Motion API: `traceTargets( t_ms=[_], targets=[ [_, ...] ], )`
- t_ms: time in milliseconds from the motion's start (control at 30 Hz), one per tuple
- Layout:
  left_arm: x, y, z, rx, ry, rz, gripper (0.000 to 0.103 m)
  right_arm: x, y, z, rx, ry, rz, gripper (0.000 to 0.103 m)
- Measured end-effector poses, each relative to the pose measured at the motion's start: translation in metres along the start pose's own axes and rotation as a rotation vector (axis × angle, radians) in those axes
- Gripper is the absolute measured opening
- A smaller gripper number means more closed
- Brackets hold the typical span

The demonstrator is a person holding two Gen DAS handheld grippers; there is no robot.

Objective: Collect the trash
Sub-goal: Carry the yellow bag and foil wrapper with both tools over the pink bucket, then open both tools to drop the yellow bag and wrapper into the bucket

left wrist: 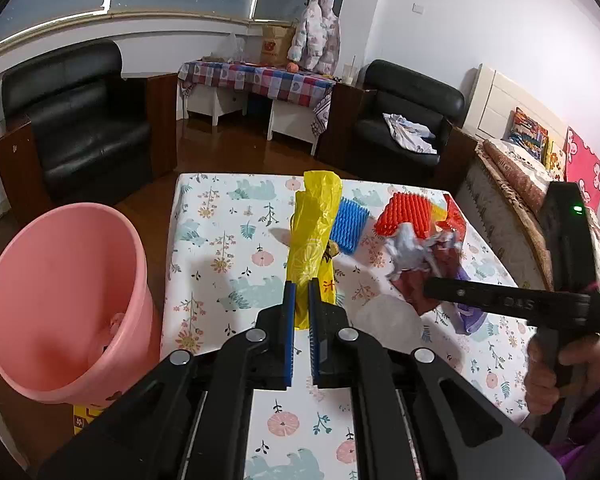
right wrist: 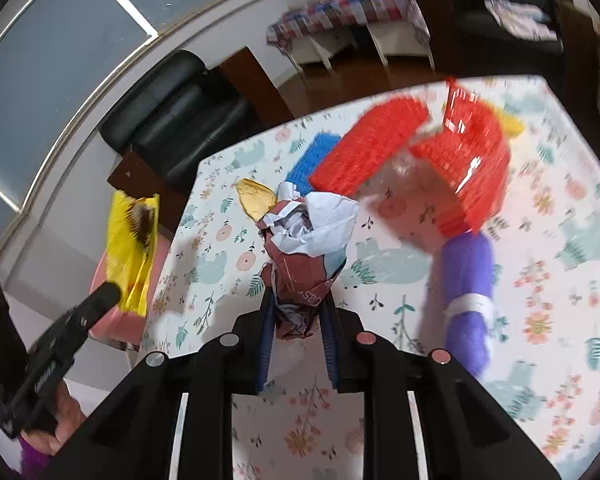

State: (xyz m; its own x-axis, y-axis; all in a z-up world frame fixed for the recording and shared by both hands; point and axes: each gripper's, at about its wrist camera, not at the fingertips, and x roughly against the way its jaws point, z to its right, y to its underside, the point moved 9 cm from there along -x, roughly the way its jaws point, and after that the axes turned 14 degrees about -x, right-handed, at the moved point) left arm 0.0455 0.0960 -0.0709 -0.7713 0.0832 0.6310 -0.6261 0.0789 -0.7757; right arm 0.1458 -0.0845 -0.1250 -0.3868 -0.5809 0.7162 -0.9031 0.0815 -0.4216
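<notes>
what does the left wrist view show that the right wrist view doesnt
Only the left wrist view shows the inside of the pink bucket beside the table, and the bed along the far side.

Only the right wrist view shows the purple roll with a white band, the gold wrapper, and the right gripper shut on the crumpled paper wad.

Both show the left gripper shut on the yellow plastic bag, the blue foam net, the red foam net and the floral tablecloth.
</notes>
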Motion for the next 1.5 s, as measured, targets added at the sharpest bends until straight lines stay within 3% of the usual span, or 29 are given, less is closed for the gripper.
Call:
traceTargets(
  t_ms=[333,533,867,1100,1233,1500],
  targets=[
    [0.015,-0.006,-0.004,0.005,-0.016,0.04,0.006,0.045,0.0,-0.006,0.07,-0.01,0.065,0.021],
    [0.032,-0.007,-0.019,0.005,-0.077,0.064,0.006,0.049,0.001,-0.034,0.142,-0.05,0.071,0.021],
    [0.075,0.01,-0.086,0.074,-0.251,0.076,0.006,0.01,0.016,-0.136,0.283,-0.205,-0.033,0.021],
    [0.087,0.036,-0.131,0.143,-0.343,0.024,0.006,-0.027,0.041,-0.216,0.392,-0.276,-0.11,0.021],
    [0.086,0.05,-0.145,0.167,-0.362,-0.005,0.006,-0.052,0.056,-0.246,0.432,-0.278,-0.149,0.021],
    [0.077,0.064,-0.159,0.195,-0.384,-0.047,0.006,-0.091,0.076,-0.263,0.467,-0.238,-0.208,0.022]
  ],
)
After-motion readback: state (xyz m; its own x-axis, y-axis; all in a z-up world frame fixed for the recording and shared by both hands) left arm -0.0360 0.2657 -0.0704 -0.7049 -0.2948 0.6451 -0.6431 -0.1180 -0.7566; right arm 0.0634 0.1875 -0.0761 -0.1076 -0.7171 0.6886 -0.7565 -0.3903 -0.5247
